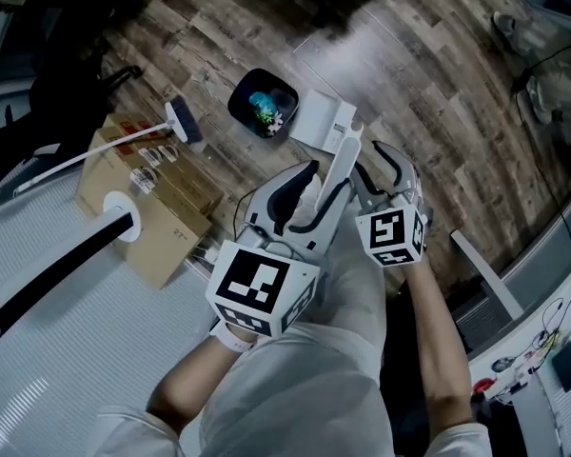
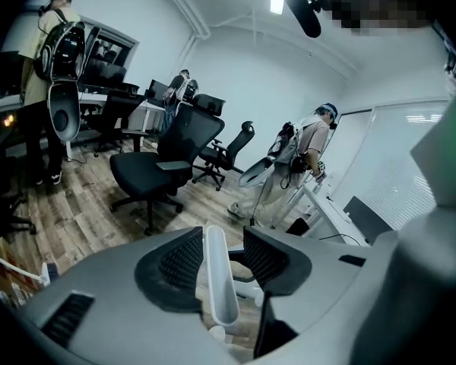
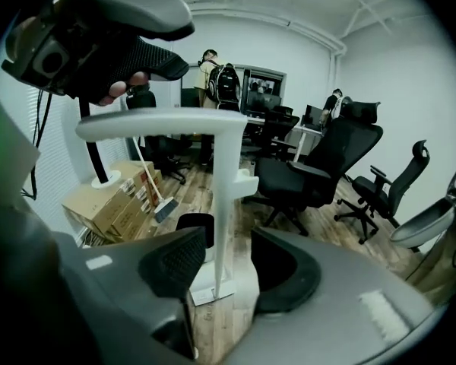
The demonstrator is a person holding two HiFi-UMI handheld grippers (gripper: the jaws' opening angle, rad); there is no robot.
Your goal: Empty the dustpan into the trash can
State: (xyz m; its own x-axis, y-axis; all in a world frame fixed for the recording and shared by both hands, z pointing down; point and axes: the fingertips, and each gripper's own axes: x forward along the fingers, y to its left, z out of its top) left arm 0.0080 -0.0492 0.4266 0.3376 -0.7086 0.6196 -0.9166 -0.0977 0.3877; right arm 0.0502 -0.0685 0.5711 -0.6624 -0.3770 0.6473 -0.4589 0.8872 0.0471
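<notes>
A white dustpan (image 1: 316, 120) rests on the wood floor beside a black trash can (image 1: 263, 103) that holds colourful scraps. Its long white handle (image 1: 338, 174) rises toward me. In the left gripper view, the handle's top bar (image 2: 220, 280) lies between the pads of my left gripper (image 2: 224, 242), which close against it. My right gripper (image 1: 381, 160) hovers just right of the handle. In the right gripper view, the upright handle (image 3: 224, 196) stands ahead of that gripper (image 3: 224, 245), with a gap on each side. The pan (image 3: 213, 284) and the can (image 3: 195, 230) lie below.
A small broom (image 1: 183, 122) leans against stacked cardboard boxes (image 1: 157, 208) on the left. Black office chairs (image 3: 311, 173) stand further into the room. Several people (image 2: 308, 150) stand among the desks. A desk edge and cables run along the right side.
</notes>
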